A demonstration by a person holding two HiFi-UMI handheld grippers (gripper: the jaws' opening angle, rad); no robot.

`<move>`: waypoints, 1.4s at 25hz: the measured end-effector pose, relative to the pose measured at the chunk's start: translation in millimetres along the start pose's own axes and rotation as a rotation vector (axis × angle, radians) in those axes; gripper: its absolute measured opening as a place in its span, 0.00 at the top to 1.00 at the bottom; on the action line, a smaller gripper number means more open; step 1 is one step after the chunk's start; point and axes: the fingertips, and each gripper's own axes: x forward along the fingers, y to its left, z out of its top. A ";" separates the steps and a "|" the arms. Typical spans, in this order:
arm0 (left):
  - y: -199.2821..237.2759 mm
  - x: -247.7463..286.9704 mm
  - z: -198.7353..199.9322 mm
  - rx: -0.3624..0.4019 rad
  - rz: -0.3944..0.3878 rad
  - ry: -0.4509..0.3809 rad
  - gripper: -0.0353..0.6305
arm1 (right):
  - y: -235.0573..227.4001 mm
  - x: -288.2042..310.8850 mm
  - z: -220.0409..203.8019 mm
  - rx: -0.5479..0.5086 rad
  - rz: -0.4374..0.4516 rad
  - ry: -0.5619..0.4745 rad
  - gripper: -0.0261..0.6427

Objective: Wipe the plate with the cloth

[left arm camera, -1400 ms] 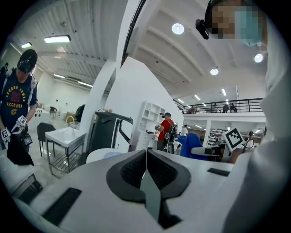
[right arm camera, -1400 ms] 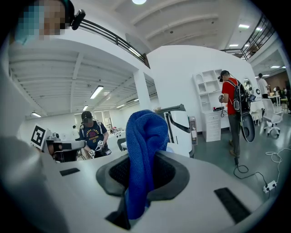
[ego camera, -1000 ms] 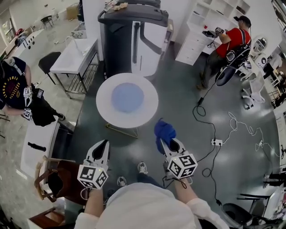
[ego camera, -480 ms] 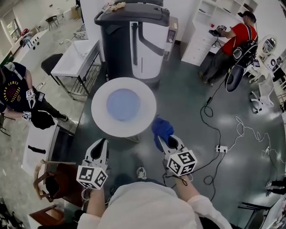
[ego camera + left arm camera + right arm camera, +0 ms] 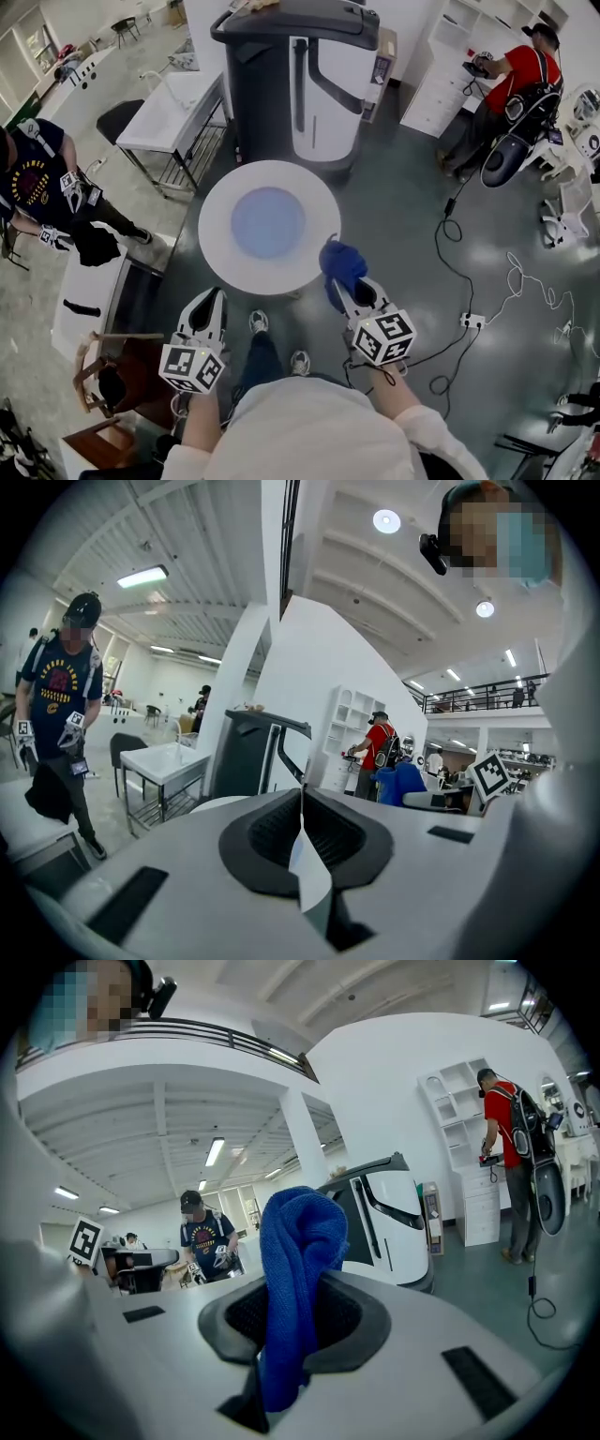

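A pale blue plate (image 5: 268, 222) lies in the middle of a round white table (image 5: 217, 261) ahead of me. My right gripper (image 5: 349, 286) is shut on a bunched blue cloth (image 5: 342, 262), which hangs just off the table's near right edge. In the right gripper view the cloth (image 5: 293, 1283) stands up between the closed jaws. My left gripper (image 5: 211, 302) is shut with nothing in it, just short of the table's near left edge; in the left gripper view its jaws (image 5: 302, 829) meet in a thin line.
A large dark grey and white machine (image 5: 298, 80) stands behind the table. A white sink bench (image 5: 178, 108) is at the back left, a wooden chair (image 5: 112, 370) at my left. Cables and a power strip (image 5: 469, 321) lie on the floor at right. People stand at far left and far right.
Both grippers and I have moved forward toward the round table; the cloth now hangs at the table's near right edge. Both jaws stay closed.
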 end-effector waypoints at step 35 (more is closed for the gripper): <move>99.1 191.5 38.8 -0.011 -0.183 0.101 0.90 | -43.3 177.4 66.0 0.000 -0.073 -0.005 0.83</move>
